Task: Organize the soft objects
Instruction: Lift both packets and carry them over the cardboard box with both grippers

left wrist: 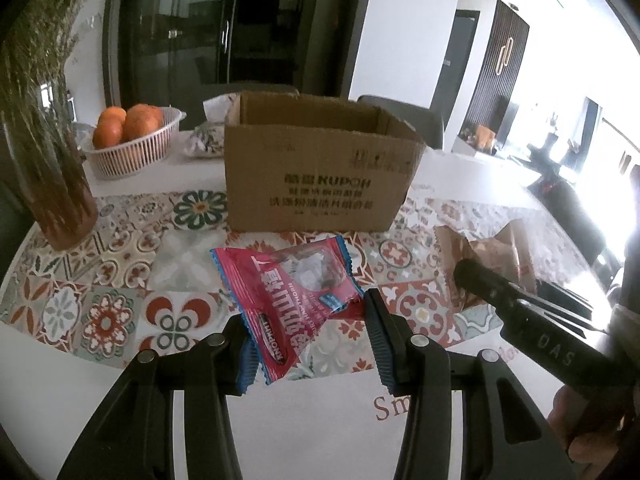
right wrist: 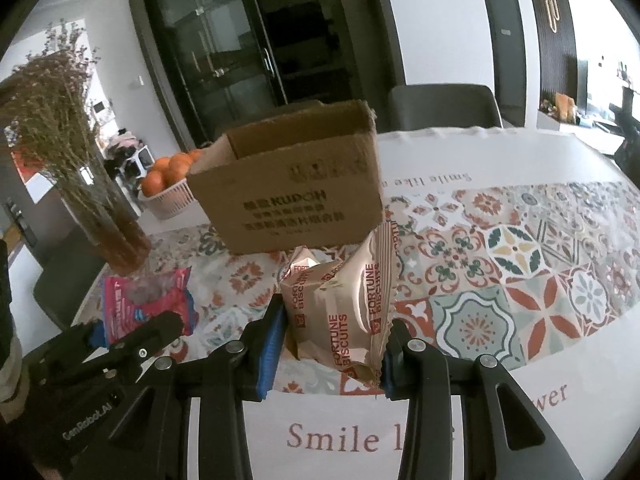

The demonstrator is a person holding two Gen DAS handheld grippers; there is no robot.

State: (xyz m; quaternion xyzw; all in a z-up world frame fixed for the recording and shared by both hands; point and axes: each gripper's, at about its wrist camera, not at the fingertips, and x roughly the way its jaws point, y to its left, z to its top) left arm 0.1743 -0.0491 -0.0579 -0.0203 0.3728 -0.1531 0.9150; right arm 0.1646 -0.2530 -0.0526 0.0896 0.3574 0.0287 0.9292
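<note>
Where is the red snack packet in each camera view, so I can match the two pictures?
Left wrist view: the red snack packet sits at centre, held between the left gripper fingers, just below the cardboard box.
Right wrist view: the same packet is at lower left, in the left gripper, left of the biscuit packet.
Shared landmark: the cardboard box, with the basket of oranges behind it.
</note>
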